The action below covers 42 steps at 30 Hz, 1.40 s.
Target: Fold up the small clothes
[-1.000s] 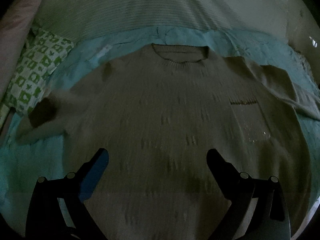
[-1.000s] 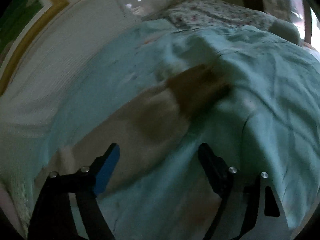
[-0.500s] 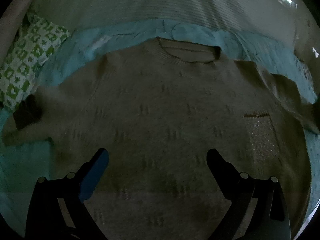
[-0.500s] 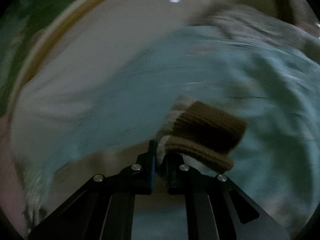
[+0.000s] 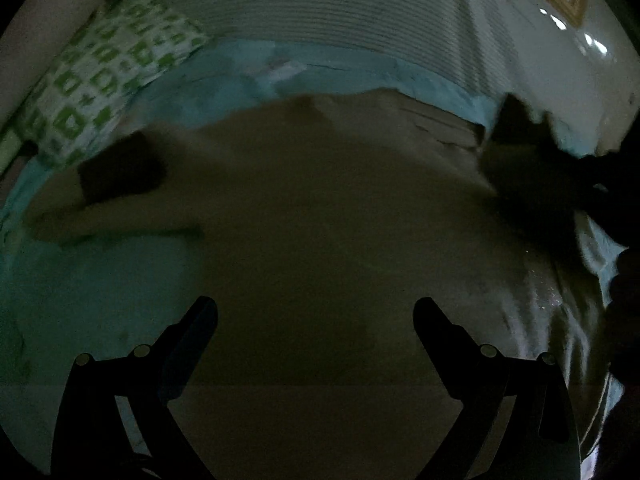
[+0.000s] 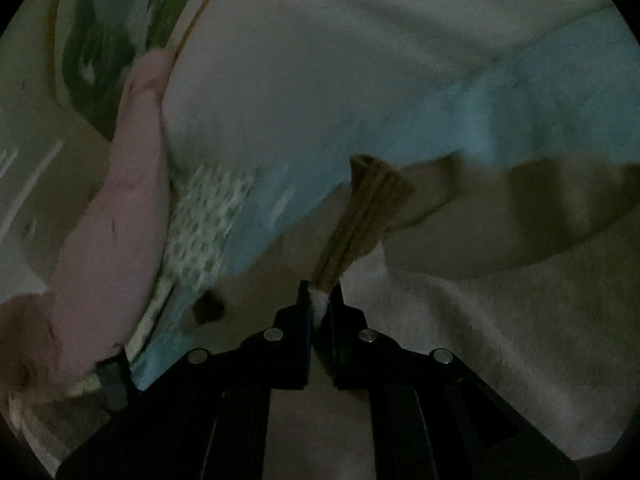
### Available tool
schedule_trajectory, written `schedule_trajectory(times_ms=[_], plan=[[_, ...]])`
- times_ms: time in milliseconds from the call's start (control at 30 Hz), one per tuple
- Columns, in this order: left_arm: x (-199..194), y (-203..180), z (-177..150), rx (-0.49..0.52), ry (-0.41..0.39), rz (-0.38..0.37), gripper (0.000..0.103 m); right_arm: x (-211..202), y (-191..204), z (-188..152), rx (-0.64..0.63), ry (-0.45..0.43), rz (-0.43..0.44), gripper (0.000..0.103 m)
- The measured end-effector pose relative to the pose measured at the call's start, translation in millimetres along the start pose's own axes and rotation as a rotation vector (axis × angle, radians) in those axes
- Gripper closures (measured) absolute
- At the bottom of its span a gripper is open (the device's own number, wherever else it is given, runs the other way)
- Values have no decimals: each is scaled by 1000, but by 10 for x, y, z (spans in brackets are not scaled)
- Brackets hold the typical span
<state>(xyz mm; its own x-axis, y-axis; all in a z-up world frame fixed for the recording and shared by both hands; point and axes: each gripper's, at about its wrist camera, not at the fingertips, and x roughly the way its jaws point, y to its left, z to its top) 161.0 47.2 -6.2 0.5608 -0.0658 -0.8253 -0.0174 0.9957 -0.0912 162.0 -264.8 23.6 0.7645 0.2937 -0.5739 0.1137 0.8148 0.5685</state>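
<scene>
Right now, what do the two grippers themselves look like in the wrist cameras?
Both are black two-finger tools. The left gripper has angular fingers on open-framed black arms with round silver fasteners. The right gripper shows the same black frame, silver fasteners and a blue face on one finger. No cables or sleeves visible.

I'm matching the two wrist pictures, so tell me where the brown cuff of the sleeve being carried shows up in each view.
Left wrist: the brown cuff is a dark blurred shape at upper right, over the sweater's shoulder.
Right wrist: the cuff is centre, rising from the shut right gripper.
Shared landmark: the green-and-white patterned pillow, upper left in the left view, left of centre in the right.
</scene>
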Motion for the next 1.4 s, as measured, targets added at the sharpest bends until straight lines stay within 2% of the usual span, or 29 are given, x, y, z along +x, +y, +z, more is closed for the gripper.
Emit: schedule_trajectory(times_ms=[100, 200, 267, 300, 333, 367, 400, 433, 533, 667, 767, 800, 833, 867, 900, 933, 1000, 1033, 1133, 1200, 1267, 1400], plan=[[-36, 137, 0, -29, -7, -11, 4, 417, 97, -39, -7, 62, 19, 95], [-49, 164, 27, -38, -18, -31, 4, 691, 219, -61, -12, 103, 31, 95], [-32, 141, 36, -36, -19, -46, 4, 792, 232, -126, 5, 122, 44, 91], [-3, 114, 47, -35, -15, -59, 4, 852, 222, -148, 16, 138, 42, 87], [40, 70, 67, -33, -6, -73, 4, 868, 199, -161, 25, 151, 45, 74], [79, 30, 91, -33, 3, -87, 4, 877, 188, -183, 39, 162, 56, 67], [125, -2, 112, -35, 14, -105, 4, 822, 166, -190, 47, 160, 66, 55], [198, -45, 137, -43, 30, -130, 4, 743, 142, -196, 51, 154, 75, 49], [399, -128, 216, -83, 66, -194, 4, 432, 72, -235, 63, 113, 89, 48], [710, -183, 357, -170, 105, -258, 4, -115, -80, -364, 75, 33, 32, 48], [785, -287, 471, -196, 46, -249, 7, -491, -186, -513, 86, -9, -14, 48], [791, -323, 504, -195, 22, -252, 20, -617, -237, -551, 91, -21, -25, 47], [816, -362, 543, -183, 8, -258, 39, -729, -281, -594, 98, -32, -40, 47], [848, -404, 566, -166, 8, -269, 52, -830, -336, -637, 110, -40, -53, 47], [866, -437, 581, -155, 14, -280, 89, -895, -376, -656, 124, -46, -62, 47], [906, -450, 590, -142, 32, -305, 97, -979, -435, -679, 140, -56, -75, 47], [869, -418, 574, -145, 23, -307, 97, -1097, -501, -666, 150, -76, -103, 47], [765, -340, 565, -145, -17, -303, 98, -1152, -528, -648, 154, -87, -113, 47], [590, 17, 546, -189, -89, -236, 98, -1358, -670, -582, 167, -132, -172, 47], [613, 243, 536, -227, -79, -231, 98, -1442, -807, -556, 183, -162, -209, 47], [674, 374, 497, -259, -44, -266, 97, -1420, -961, -511, 213, -157, -253, 47], [628, 206, 450, -189, -49, -248, 97, -1246, -1167, -356, 227, -128, -319, 47]])
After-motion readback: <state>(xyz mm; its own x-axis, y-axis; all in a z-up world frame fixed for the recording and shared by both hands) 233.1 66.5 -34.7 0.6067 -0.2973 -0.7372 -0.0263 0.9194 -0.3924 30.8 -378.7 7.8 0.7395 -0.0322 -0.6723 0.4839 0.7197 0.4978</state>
